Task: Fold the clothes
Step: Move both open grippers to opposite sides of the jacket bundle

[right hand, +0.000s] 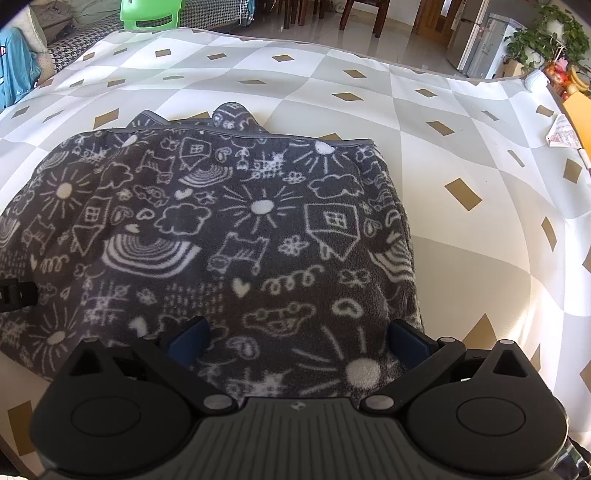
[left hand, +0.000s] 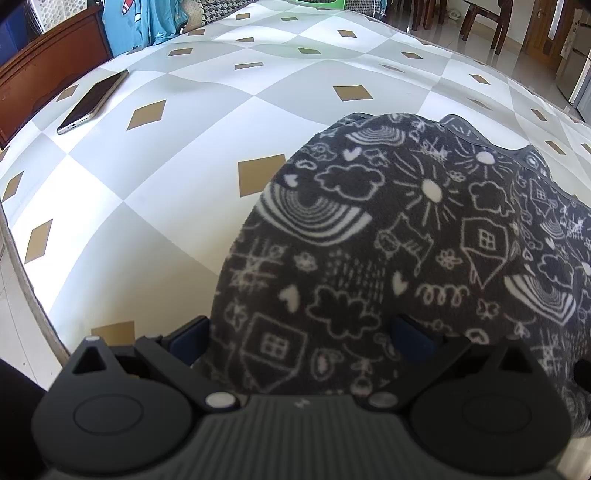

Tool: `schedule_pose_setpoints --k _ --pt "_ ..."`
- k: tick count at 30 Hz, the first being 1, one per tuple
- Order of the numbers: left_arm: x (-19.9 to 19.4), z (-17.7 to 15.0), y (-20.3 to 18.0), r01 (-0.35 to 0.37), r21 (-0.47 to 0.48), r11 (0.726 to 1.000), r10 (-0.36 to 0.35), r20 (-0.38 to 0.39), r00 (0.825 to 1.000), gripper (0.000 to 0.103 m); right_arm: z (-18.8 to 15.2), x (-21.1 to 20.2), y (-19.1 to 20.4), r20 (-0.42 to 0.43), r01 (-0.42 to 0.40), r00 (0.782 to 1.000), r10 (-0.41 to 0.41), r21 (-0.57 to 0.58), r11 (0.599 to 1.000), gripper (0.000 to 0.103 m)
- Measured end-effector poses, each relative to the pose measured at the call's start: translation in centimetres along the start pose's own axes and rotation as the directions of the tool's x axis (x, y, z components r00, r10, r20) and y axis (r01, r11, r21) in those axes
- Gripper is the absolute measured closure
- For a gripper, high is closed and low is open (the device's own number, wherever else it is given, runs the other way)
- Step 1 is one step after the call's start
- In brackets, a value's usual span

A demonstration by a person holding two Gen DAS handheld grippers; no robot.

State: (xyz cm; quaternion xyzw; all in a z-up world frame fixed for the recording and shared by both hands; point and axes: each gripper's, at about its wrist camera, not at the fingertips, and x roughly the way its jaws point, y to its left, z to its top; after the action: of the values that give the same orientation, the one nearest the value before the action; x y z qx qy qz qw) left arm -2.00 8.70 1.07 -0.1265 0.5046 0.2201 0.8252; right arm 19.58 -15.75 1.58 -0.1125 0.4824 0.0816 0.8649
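Observation:
A dark grey fleece garment [left hand: 388, 236] printed with white suns, clouds, houses and rainbows lies folded on the checked tablecloth [left hand: 177, 177]. My left gripper [left hand: 301, 338] is open over its near left edge, and the cloth runs between the blue pads [left hand: 190, 339]. In the right wrist view the same garment [right hand: 221, 221] fills the middle, with a grey-trimmed edge at the far side. My right gripper [right hand: 299, 338] is open over its near right corner, fabric under and between the fingers [right hand: 408, 341]. A black part [right hand: 14, 295] at the left edge looks like the other gripper.
A phone [left hand: 92, 101] lies on the table at the far left, near a wooden chest [left hand: 48, 66]. Paper and a yellow box [right hand: 569, 125] sit at the table's right edge. A green plastic chair [right hand: 151, 14] and wooden chairs stand beyond the far edge.

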Motion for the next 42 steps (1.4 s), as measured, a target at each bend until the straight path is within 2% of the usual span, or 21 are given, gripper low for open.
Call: schedule_pose_setpoints --k 7,11,16,21,25,29,33,36,38,42 --pt "-0.2 0.2 -0.3 -0.003 0.02 1.0 0.003 -0.002 1.0 0.0 1.0 -0.7 -1.7 -0.003 -0.096 0.995 0.096 0.09 0.991 0.002" --pt "-0.4 0.2 -1.1 -0.028 0.073 0.997 0.028 0.014 1.0 0.0 2.2 -0.8 -2.7 -0.021 -0.156 0.987 0.159 0.106 0.982 0.003" --pt "-0.5 0.5 -1.9 -0.047 0.137 0.989 0.044 0.023 0.999 0.0 3.7 -1.1 -4.0 -0.014 -0.197 0.98 0.199 0.079 0.977 0.005" --pt "-0.8 0.6 -2.3 -0.048 0.175 0.983 0.044 0.024 0.999 0.0 4.7 -0.7 -5.3 -0.047 -0.224 0.973 0.225 0.011 0.974 0.005" --pt "-1.6 1.8 -2.0 0.032 0.174 0.984 -0.035 0.011 0.999 0.0 5.5 -0.3 -7.0 -0.074 -0.259 0.963 0.259 0.014 0.966 0.006" --pt "-2.4 4.2 -1.1 0.138 0.191 0.972 -0.139 -0.01 0.99 0.0 6.4 0.3 -9.2 -0.088 -0.323 0.941 0.326 0.053 0.945 0.006" --pt "-1.9 6.5 0.1 0.181 0.229 0.957 -0.17 -0.065 0.983 0.0 6.8 1.4 -11.5 -0.079 -0.352 0.929 0.362 0.123 0.928 0.006" --pt "-1.0 7.4 1.2 0.18 0.241 0.954 -0.162 -0.095 0.982 0.0 6.9 2.7 -12.8 -0.085 -0.362 0.92 0.383 0.195 0.912 0.006" --pt "-0.1 7.7 2.0 0.185 0.21 0.96 -0.162 -0.12 0.979 0.0 7.0 3.5 -13.4 -0.097 -0.366 0.913 0.396 0.233 0.901 0.006" --pt "1.7 8.1 3.2 0.239 0.137 0.961 -0.213 -0.181 0.96 0.0 7.3 4.8 -14.1 -0.121 -0.41 0.884 0.451 0.263 0.873 0.006"
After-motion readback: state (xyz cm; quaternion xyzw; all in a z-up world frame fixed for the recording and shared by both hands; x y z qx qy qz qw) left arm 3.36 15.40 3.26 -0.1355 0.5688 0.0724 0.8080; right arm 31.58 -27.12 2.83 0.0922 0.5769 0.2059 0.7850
